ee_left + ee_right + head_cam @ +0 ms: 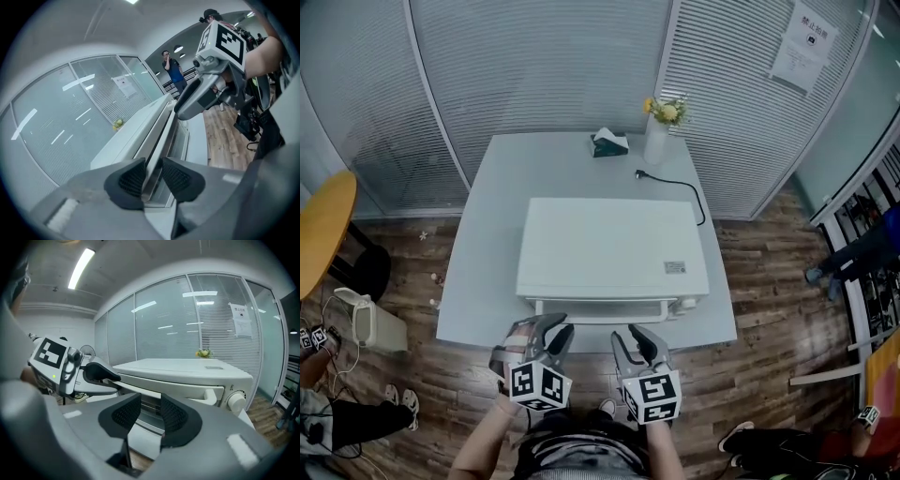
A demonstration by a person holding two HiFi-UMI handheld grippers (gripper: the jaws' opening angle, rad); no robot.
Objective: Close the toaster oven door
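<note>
The toaster oven (614, 248) sits in the middle of the pale desk (483, 281), its front flush with the near edge. The toaster oven door (600, 309) is ajar and leans out toward the person; what lies inside cannot be made out. At the desk's far edge a white vase (655, 142) holds yellow flowers (667, 111), and a dark tissue box (607, 144) stands just beside it with a white tissue showing at its top. The oven's black cord (680, 185) lies loose behind it – unplugged, the plug resting on the desk. The left claw (153, 176) is open and straddles the door's edge: the panel runs through the gap, one pad against it and the other with a dark sliver between. The right claw (150, 411) is open too and holds nothing; it faces the oven's front near the round knob (236, 401). In the head view both sit side by side at the near edge, over wooden floor (769, 281). Bare desk is left on either side of the oven and more behind it. Glass partitions with blinds (544, 66) wall the far side – a paper notice (804, 42) is fixed to 1 – and a round yellow table (323, 234) shows at the left.
</note>
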